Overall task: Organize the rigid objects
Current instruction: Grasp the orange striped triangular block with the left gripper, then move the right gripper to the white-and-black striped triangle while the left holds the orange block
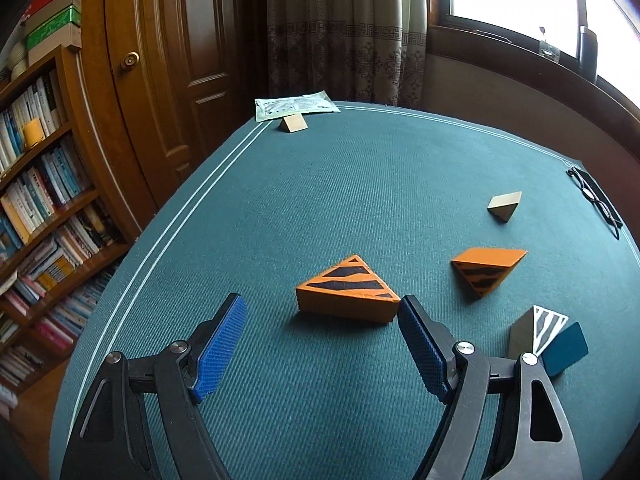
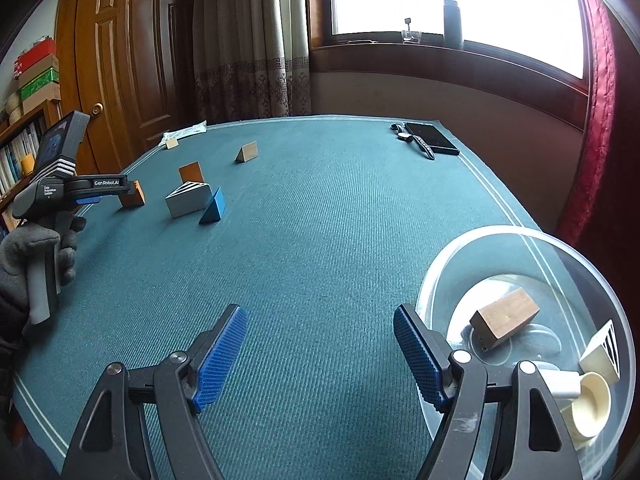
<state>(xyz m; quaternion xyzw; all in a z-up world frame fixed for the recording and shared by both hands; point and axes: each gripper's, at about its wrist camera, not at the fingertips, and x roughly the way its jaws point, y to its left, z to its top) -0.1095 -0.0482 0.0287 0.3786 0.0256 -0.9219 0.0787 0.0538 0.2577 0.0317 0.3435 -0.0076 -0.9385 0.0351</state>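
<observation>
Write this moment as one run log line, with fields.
left gripper: open, at striped orange wedge | right gripper: open, empty, beside bowl | bowl: holds blocks

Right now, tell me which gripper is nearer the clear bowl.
Right. The right gripper hovers open just beside the clear bowl; the left gripper is far across the table, at an orange block.

A teal woven cloth with a double white border line covers the tabletop (image 1: 340, 184). At its far edge, toward 11 o'clock in the left wrist view, lies a flat printed plastic packet (image 1: 296, 105). Eyeglasses (image 1: 596, 200) rest on a dark case at 3 o'clock. In the right wrist view a black phone (image 2: 432, 138) lies at 1 o'clock, a wristwatch (image 2: 412, 139) just beside it. A wooden door (image 1: 180, 52), patterned curtain (image 1: 344, 32), bookshelf (image 1: 44, 184) and bright window (image 2: 448, 0) ring the room.
</observation>
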